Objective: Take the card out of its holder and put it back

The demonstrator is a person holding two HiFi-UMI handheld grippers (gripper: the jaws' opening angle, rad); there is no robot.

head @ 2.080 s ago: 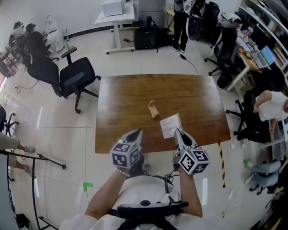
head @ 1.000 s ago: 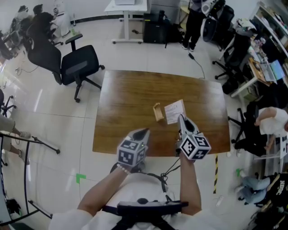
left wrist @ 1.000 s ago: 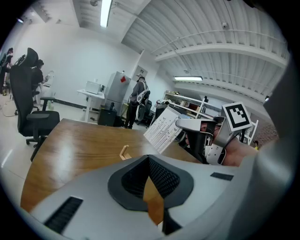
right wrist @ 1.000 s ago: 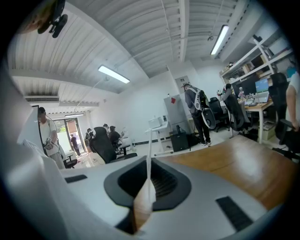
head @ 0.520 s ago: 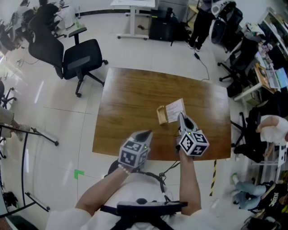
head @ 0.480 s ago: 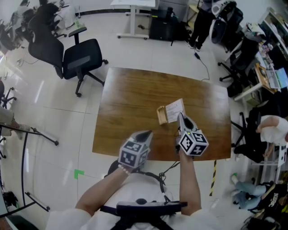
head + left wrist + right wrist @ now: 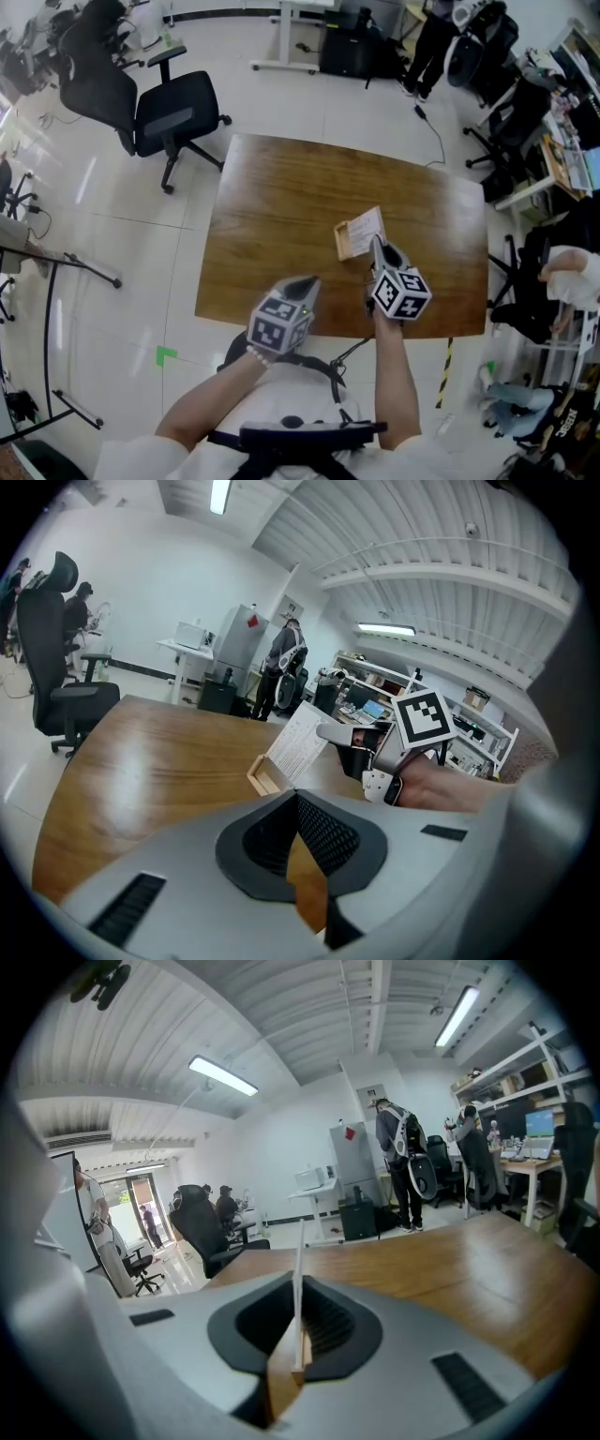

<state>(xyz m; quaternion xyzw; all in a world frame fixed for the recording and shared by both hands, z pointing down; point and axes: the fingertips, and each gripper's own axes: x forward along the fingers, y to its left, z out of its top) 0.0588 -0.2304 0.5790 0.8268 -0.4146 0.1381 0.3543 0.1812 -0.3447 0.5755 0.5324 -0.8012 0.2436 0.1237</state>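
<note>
Within grip of right tool (image 7: 292,1366): card (image 7: 299,1274)

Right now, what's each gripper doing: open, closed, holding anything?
Left gripper: closed, nothing between its jaws.
Right gripper: closed on the card.

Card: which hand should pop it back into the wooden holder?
Right. The right gripper pinches the card close to the wooden holder; the left gripper is empty and farther off.
</note>
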